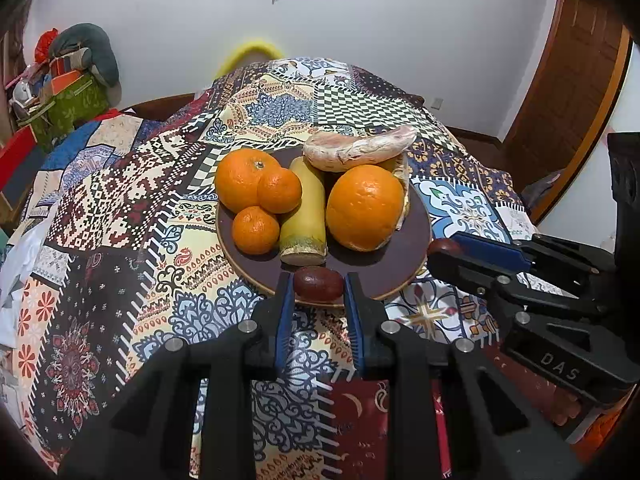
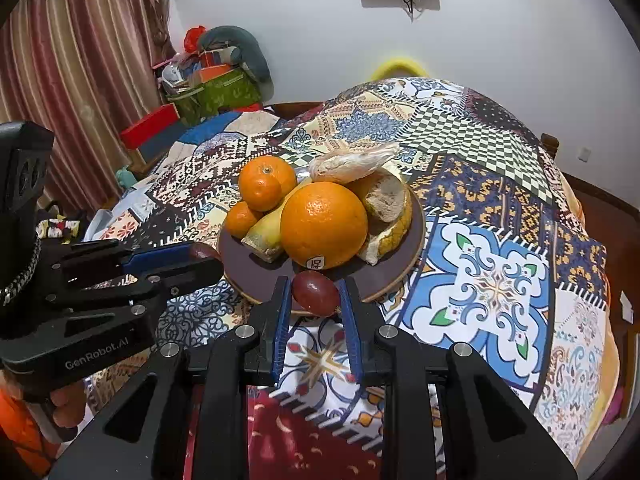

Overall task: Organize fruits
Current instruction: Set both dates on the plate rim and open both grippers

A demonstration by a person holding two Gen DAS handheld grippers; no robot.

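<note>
Two dark red fruits are held over the near rim of the brown plate (image 1: 404,256): one red fruit (image 1: 319,283) clamped in the left gripper (image 1: 319,292), the other red fruit (image 2: 316,293) clamped in the right gripper (image 2: 316,300), both jaws closed on them and tilted downward. The plate carries two large oranges, two small mandarins, one yellow cut stalk, one wrapped piece and peel, near the middle of the patchwork-covered surface (image 1: 120,208).

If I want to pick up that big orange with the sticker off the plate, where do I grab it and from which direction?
Grip the big orange across its widest middle, coming down from above. It is round and crowded: the yellow cut stalk leans on one side and the peel pieces on the other, so a level approach would likely knock them. Both grippers already hold small dark red fruits.
</note>
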